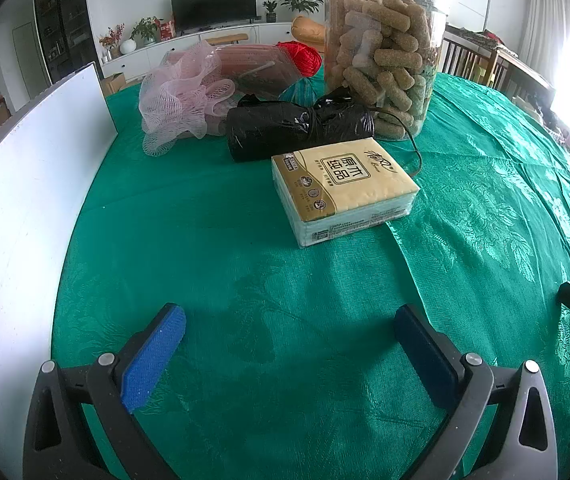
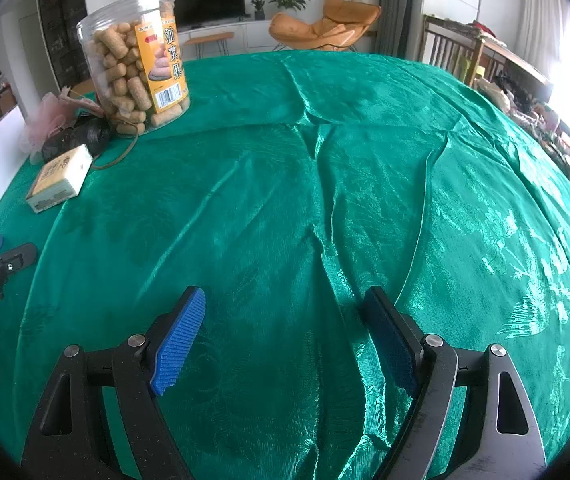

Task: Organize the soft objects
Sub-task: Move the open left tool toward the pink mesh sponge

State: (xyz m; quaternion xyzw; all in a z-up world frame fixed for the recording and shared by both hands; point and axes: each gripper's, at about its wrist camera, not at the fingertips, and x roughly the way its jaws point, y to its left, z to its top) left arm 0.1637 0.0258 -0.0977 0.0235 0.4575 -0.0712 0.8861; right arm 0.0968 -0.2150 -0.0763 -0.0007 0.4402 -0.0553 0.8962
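A yellow tissue pack (image 1: 343,188) lies on the green tablecloth (image 1: 245,260), well ahead of my open left gripper (image 1: 289,332). Behind it lie a black plastic bag roll (image 1: 297,130), a pink mesh bath sponge (image 1: 177,100) and a red yarn ball (image 1: 303,56). In the right wrist view the tissue pack (image 2: 61,178), black roll (image 2: 77,138) and pink sponge (image 2: 49,118) sit far left. My right gripper (image 2: 285,320) is open over bare cloth, with nothing between its fingers.
A tall clear jar of brown snack sticks (image 1: 381,56) stands behind the tissue pack, with a thin cord (image 1: 413,148) trailing from it. A white board (image 1: 25,200) stands at the table's left edge. A clear lidded box (image 1: 253,68) sits behind the sponge. The cloth (image 2: 325,200) is wrinkled.
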